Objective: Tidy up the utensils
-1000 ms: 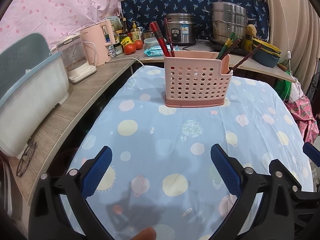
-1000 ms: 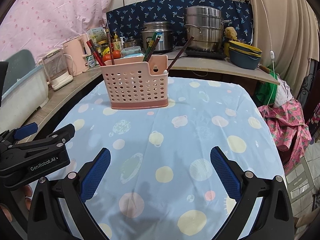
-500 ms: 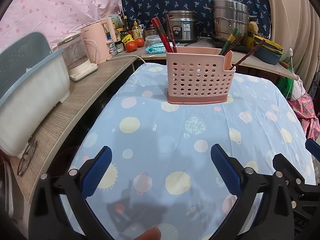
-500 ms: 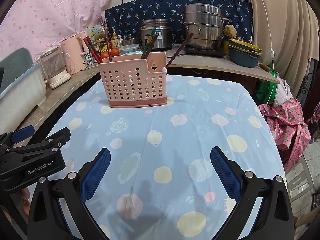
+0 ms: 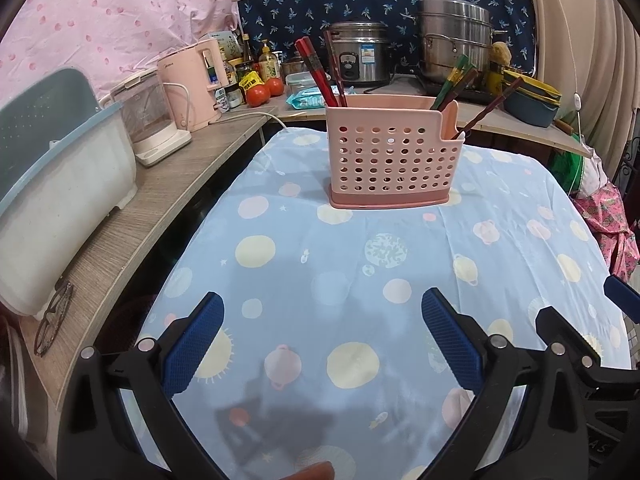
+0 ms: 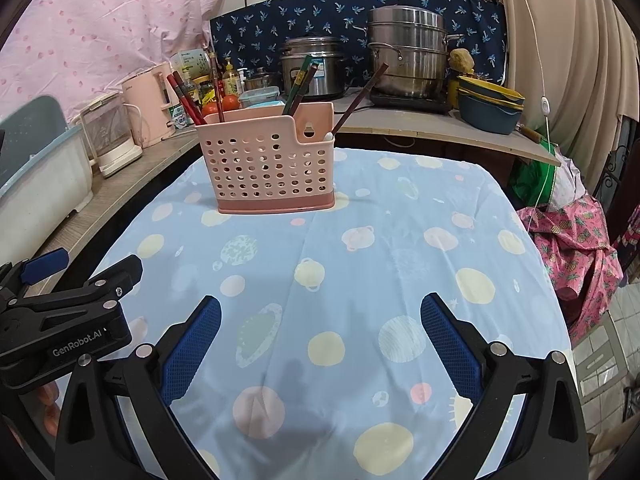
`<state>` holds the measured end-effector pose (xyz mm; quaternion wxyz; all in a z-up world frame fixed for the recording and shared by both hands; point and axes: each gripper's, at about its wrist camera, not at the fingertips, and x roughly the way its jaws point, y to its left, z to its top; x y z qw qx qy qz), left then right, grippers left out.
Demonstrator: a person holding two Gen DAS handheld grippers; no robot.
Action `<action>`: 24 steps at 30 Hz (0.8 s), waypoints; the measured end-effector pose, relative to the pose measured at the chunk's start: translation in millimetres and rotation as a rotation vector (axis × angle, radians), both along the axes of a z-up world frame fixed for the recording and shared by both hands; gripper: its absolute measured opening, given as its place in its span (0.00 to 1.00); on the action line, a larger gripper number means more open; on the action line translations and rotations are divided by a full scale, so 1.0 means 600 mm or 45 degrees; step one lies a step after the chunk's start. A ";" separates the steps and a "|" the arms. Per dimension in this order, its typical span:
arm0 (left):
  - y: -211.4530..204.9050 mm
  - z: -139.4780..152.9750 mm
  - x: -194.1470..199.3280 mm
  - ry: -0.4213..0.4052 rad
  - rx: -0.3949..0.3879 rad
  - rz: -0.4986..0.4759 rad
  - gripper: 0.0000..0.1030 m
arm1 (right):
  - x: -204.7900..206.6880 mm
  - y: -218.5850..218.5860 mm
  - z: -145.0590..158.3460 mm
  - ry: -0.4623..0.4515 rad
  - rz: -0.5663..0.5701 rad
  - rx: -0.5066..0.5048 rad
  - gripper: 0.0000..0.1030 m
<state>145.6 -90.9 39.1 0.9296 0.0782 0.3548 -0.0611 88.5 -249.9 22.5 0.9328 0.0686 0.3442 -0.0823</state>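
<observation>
Your job looks almost done, or all done. No utensils lie loose on the blue spotted cloth point(image 5: 360, 272) over the worktop. They all stand in the pink holder point(image 5: 390, 160), which sits on the cloth toward the far side, well away from both of your grippers.

Look inside the pink holder. The red chopsticks point(image 5: 318, 74) lean at its left end. The green and brown chopsticks point(image 5: 454, 80) stick up nearer its right end. One dark chopstick point(image 5: 490, 106) leans out of the low corner on the right. You cannot see how the holder is split up inside.

Your left gripper point(image 5: 320, 344) has its fingers wide apart and holds nothing. Your right gripper point(image 6: 320, 344) is the same: wide fingers, nothing between them. Both hang low over the near part of the cloth.

If anything is left, maybe the chopsticks need sorting by color.
</observation>
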 end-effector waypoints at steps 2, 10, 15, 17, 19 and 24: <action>0.000 0.000 -0.001 -0.001 0.001 0.002 0.92 | 0.000 0.002 0.000 0.003 -0.002 0.001 0.94; 0.001 -0.001 0.001 0.007 0.000 -0.001 0.92 | 0.000 0.003 -0.002 0.008 -0.002 0.000 0.94; 0.003 -0.006 0.004 0.022 -0.007 0.010 0.92 | -0.001 0.004 -0.004 0.013 -0.003 0.003 0.94; 0.005 -0.008 0.005 0.032 -0.015 0.019 0.92 | -0.001 0.004 -0.005 0.015 -0.004 0.004 0.94; 0.007 -0.010 0.005 0.040 -0.027 0.022 0.92 | -0.001 0.005 -0.006 0.018 -0.003 0.001 0.94; 0.007 -0.012 0.004 0.032 -0.017 0.021 0.92 | -0.001 0.005 -0.008 0.022 -0.006 -0.001 0.94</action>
